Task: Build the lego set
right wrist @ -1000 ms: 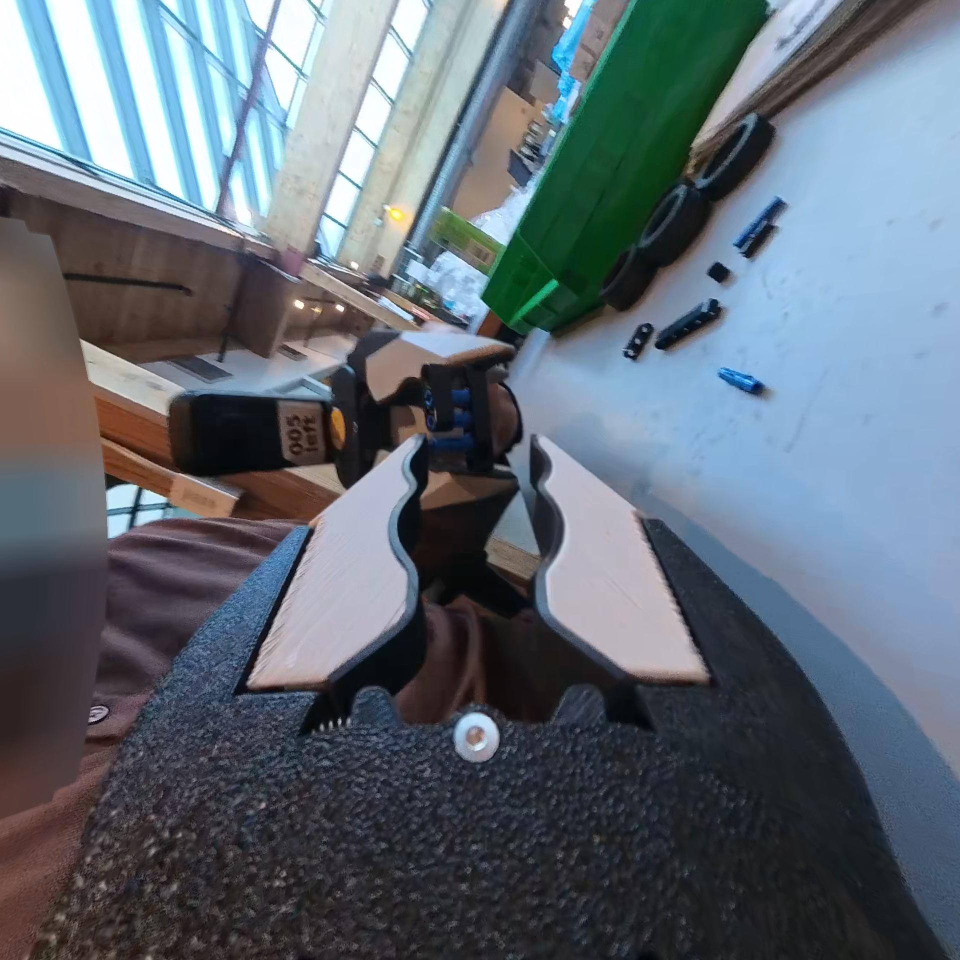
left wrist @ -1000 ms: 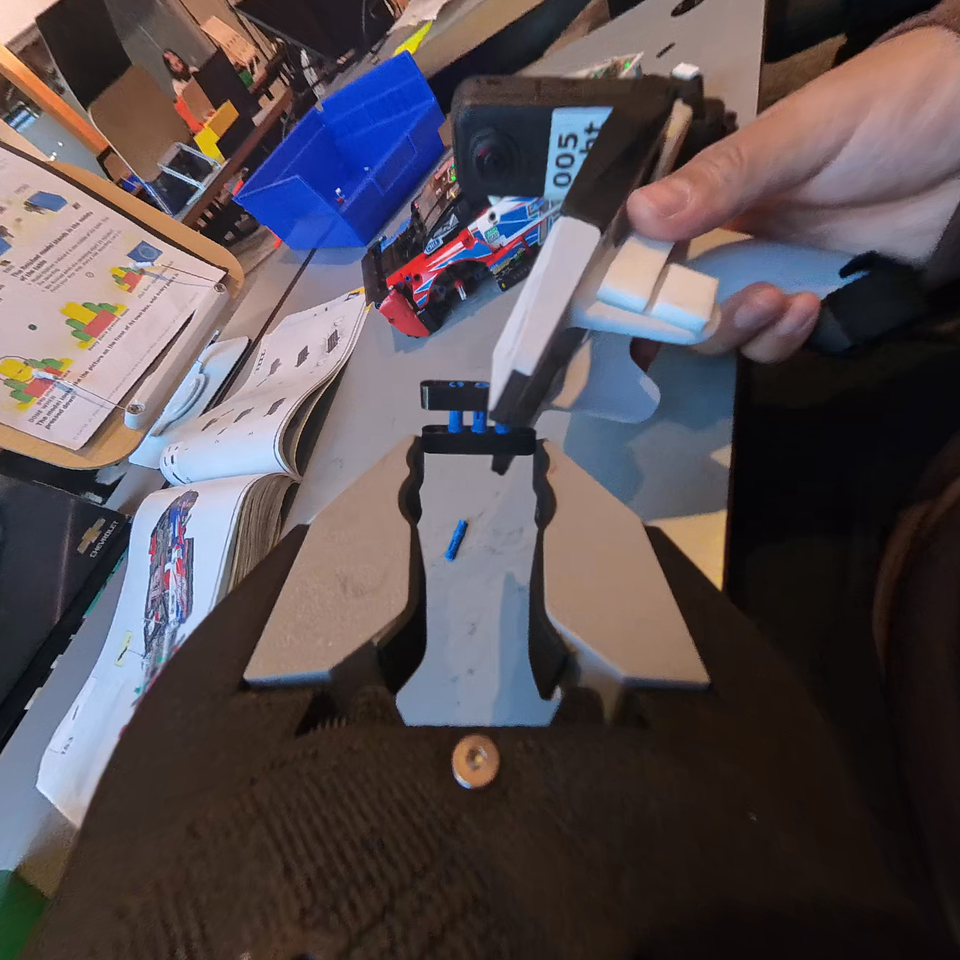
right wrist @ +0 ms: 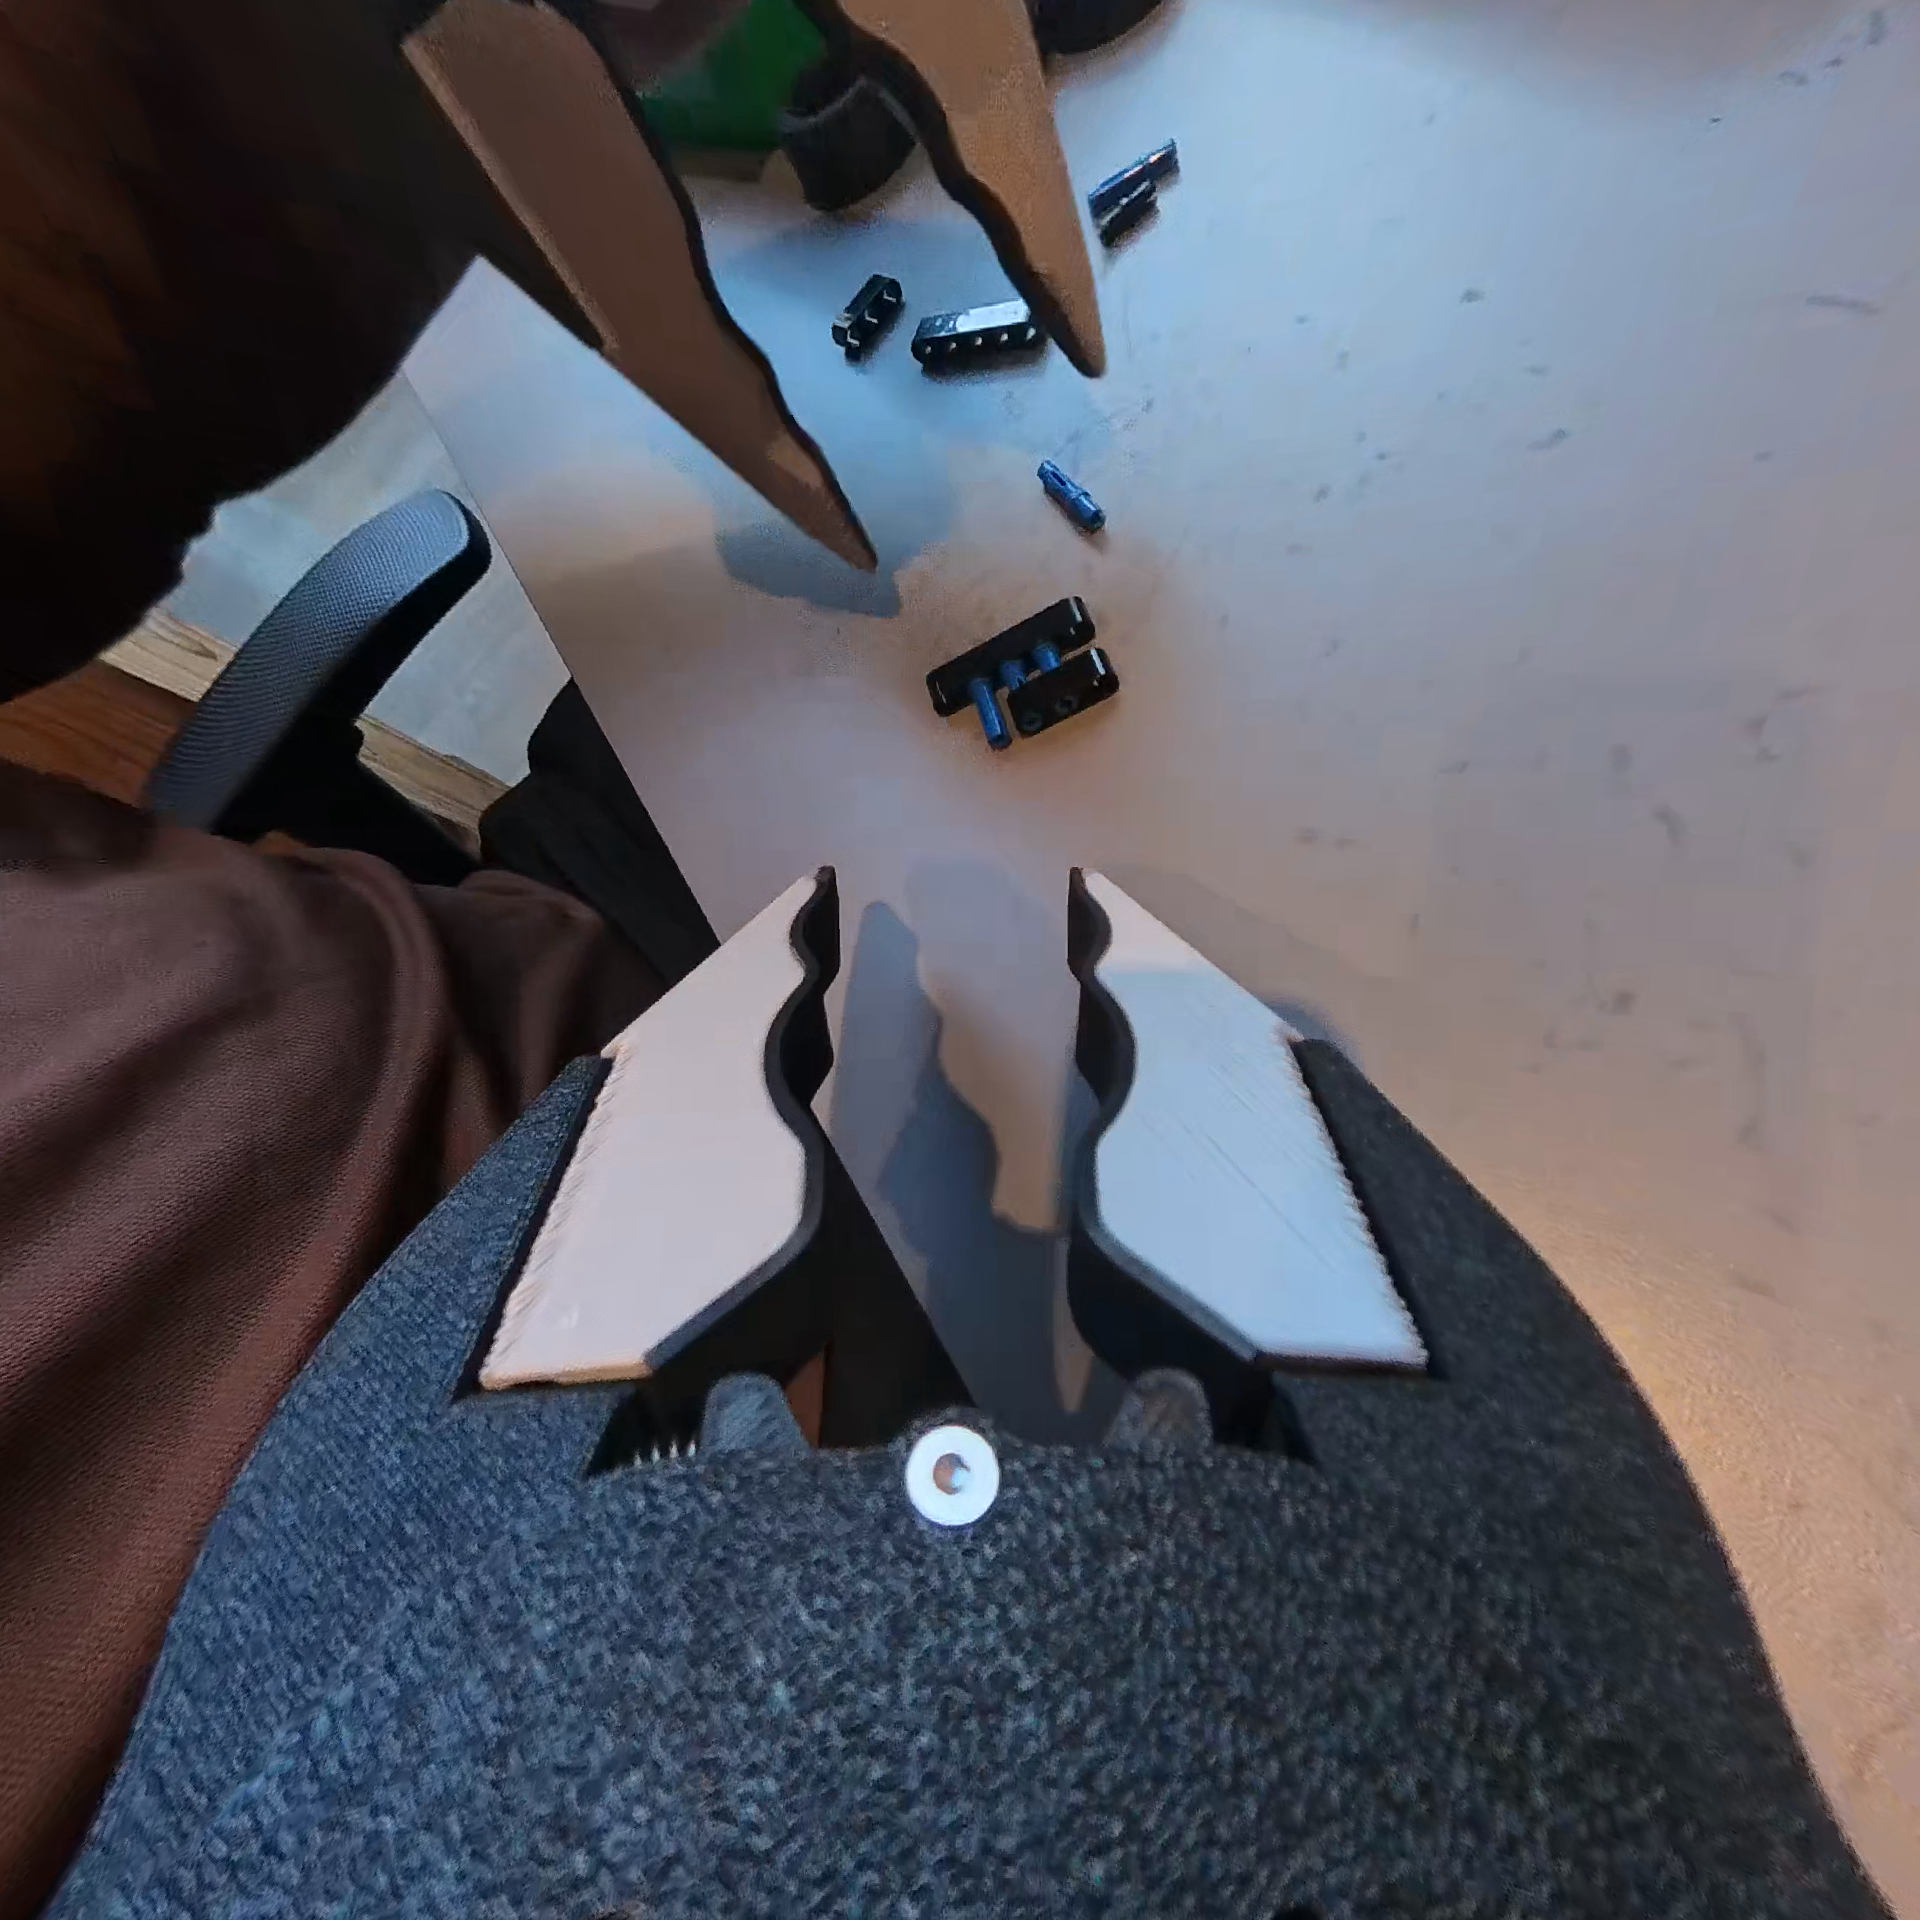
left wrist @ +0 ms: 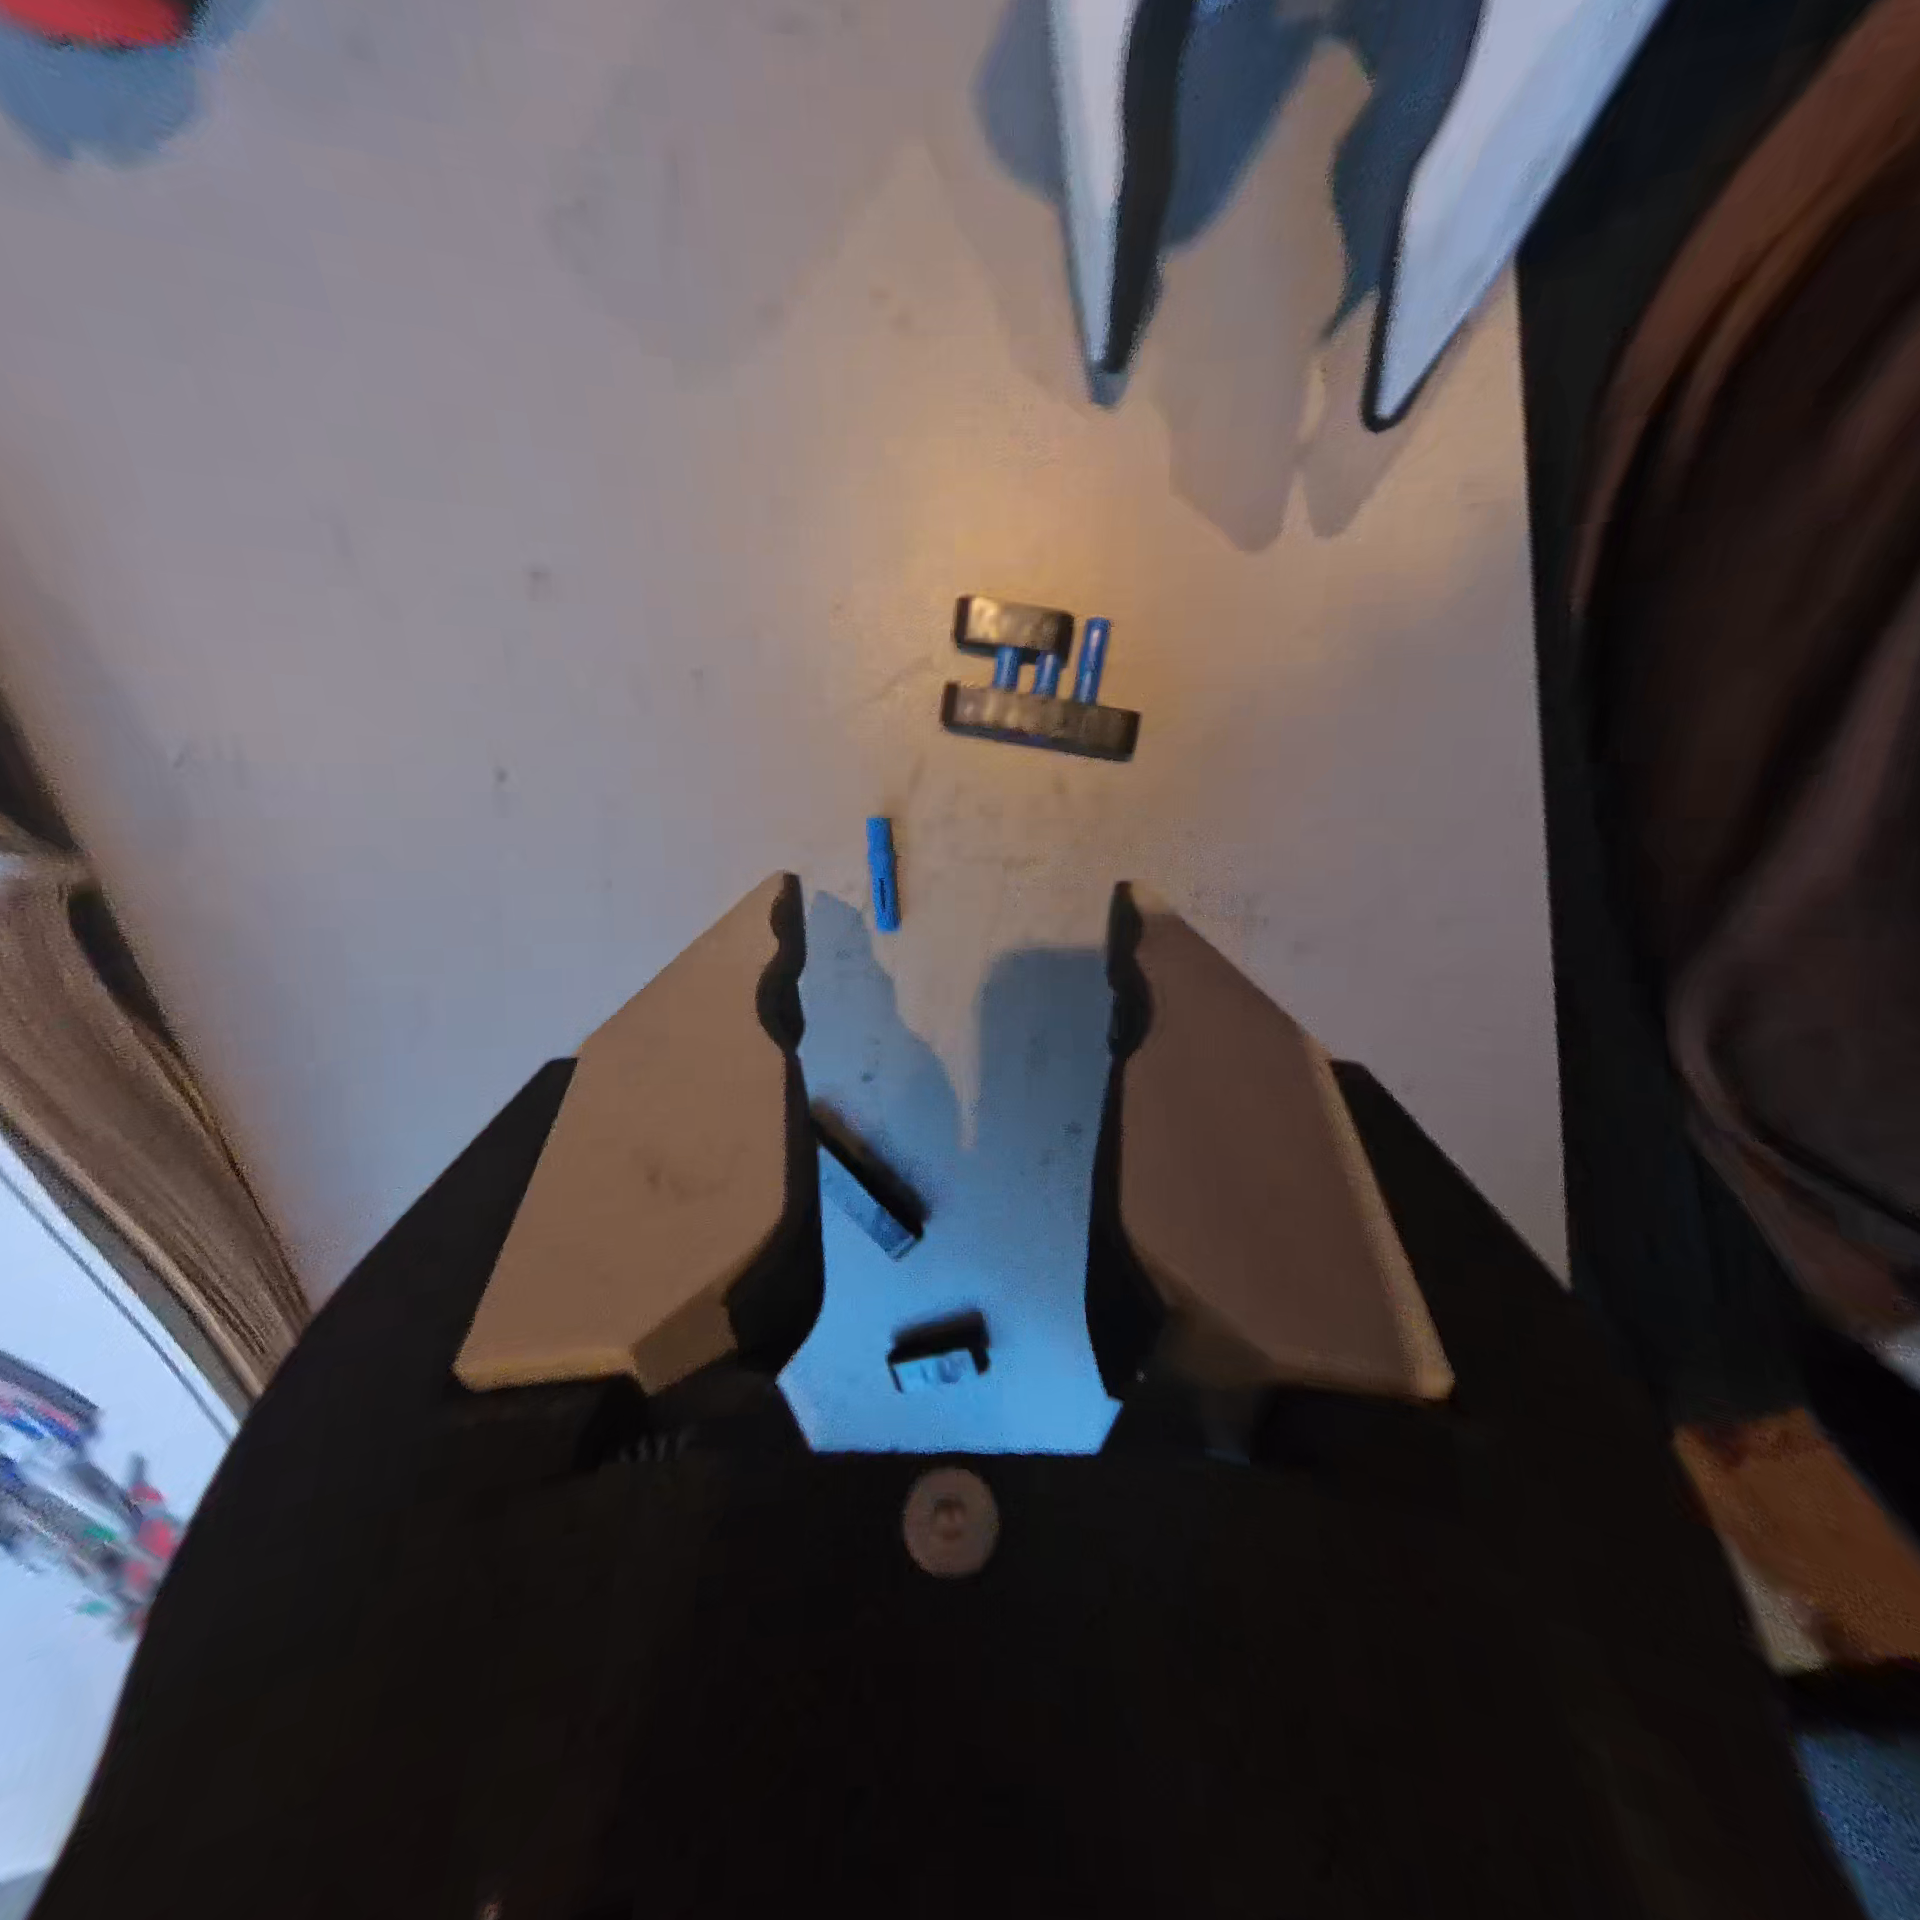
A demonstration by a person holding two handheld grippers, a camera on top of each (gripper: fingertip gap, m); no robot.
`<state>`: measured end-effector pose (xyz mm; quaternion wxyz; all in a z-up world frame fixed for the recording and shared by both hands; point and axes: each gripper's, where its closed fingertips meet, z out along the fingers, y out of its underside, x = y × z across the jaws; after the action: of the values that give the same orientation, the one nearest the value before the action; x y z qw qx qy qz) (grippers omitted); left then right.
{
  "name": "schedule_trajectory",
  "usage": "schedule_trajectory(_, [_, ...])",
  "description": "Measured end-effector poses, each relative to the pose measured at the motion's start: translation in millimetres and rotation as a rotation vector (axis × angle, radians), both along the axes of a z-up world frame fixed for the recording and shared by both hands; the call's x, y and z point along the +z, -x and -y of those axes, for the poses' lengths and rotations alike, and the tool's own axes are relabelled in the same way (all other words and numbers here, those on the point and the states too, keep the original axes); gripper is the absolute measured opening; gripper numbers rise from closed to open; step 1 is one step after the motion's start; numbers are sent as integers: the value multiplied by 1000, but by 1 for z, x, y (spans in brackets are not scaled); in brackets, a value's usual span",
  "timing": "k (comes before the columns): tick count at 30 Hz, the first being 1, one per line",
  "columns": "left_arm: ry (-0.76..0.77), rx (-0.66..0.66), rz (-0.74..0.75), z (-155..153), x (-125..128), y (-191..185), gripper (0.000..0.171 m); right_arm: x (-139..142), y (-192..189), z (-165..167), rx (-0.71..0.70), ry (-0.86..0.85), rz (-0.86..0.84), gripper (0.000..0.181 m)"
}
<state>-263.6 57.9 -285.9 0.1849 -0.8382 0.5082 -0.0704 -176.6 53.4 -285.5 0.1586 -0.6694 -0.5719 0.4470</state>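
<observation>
Left gripper (left wrist: pixel 956 894): released, its two tan fingers spread wide and empty, pointing down at the pale bench (left wrist: pixel 416 623).
Right gripper (right wrist: pixel 954 883): also released and empty, its white fingers parted above the bench (right wrist: pixel 1455 727) edge.
Lego sub-assembly (left wrist: pixel 1039 681): lies flat on the bench between the two grippers, touched by neither. It is two short black beams joined by blue pins, with a third blue pin standing free of the shorter beam. The right wrist view shows the same piece (right wrist: pixel 1023 673).
Loose blue pin (left wrist: pixel 883 875): lies alone on the bench just beside the left gripper's fingertip; in the right wrist view (right wrist: pixel 1070 497) it sits between the sub-assembly and the other loose parts.
Other loose parts: a black beam with a row of holes (right wrist: pixel 977 335) and a smaller black piece (right wrist: pixel 868 312) lie side by side farther off; another blue-and-black piece (right wrist: pixel 1132 192) lies beyond them.
Surroundings: a brown sleeve (right wrist: pixel 208 1039) and a grey chair armrest (right wrist: pixel 312 644) sit beside the bench edge.
</observation>
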Motion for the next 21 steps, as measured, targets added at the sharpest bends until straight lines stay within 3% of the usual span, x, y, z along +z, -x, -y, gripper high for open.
schedule_trajectory(4, [-57,148,57,0,-4,12,37,3,3,1,5,-3,-22,42])
schedule_trajectory(6, [-47,167,20,3,-15,16,32,3,4,1,3,-7,-27,42])
schedule_trajectory(13, [-81,170,35,-11,-15,13,25,-2,6,1,-6,-28,-28,41])
schedule_trajectory(16, [-58,191,80,-16,-17,7,2,-2,7,0,-9,-34,-34,40])
schedule_trajectory(21, [-155,284,107,-20,-16,6,2,4,9,-6,-27,-63,-75,40])
